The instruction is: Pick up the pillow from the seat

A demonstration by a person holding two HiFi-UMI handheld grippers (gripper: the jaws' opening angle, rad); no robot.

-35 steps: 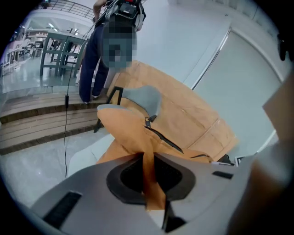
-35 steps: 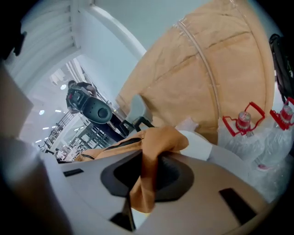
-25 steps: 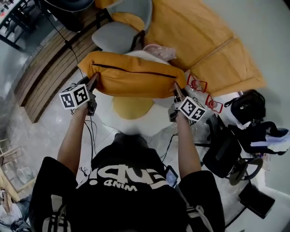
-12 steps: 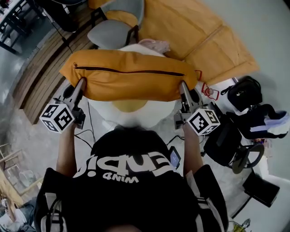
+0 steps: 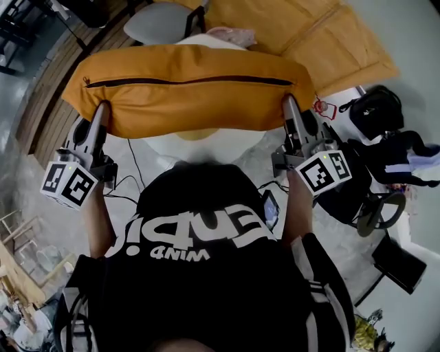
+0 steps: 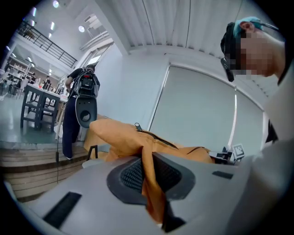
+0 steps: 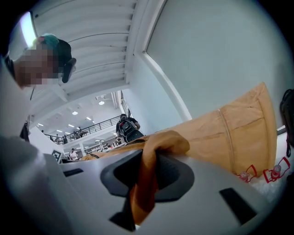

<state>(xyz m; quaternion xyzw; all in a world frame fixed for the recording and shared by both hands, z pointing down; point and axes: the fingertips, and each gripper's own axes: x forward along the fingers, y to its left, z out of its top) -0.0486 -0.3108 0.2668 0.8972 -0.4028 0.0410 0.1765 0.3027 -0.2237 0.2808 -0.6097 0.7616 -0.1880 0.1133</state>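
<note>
The pillow (image 5: 185,89) has come up toward the head camera over the last second. It now looks bigger and spans wider across the head view, and both hands have risen and spread with it. It hangs level in the air above the seat (image 5: 172,143), its zip (image 5: 185,81) on top, carried by its two short ends.

The pick-up looks nearly done: the lift is under way and the pillow appears clear of the seat. What seems left is to bring it to rest in the air, keeping both ends at one height so that it does not sag or twist. Neither grip should loosen, since each holds only a fold of cloth.

The left claw (image 5: 102,110) is nearly closed, with a pleat of orange cover pinched between its pads. The right claw (image 5: 289,103) stands slightly wider and clamps a thicker bunch of the same cover at the other end.

The pillow and the person's head hide most of the seat, so only a white strip with a yellow patch shows. The gap beneath the pillow cannot be seen directly. Whether any filling is caught in either pinch, or only cover, cannot be told. The grey chair (image 5: 155,20) beyond is cut off by the frame edge.
</note>
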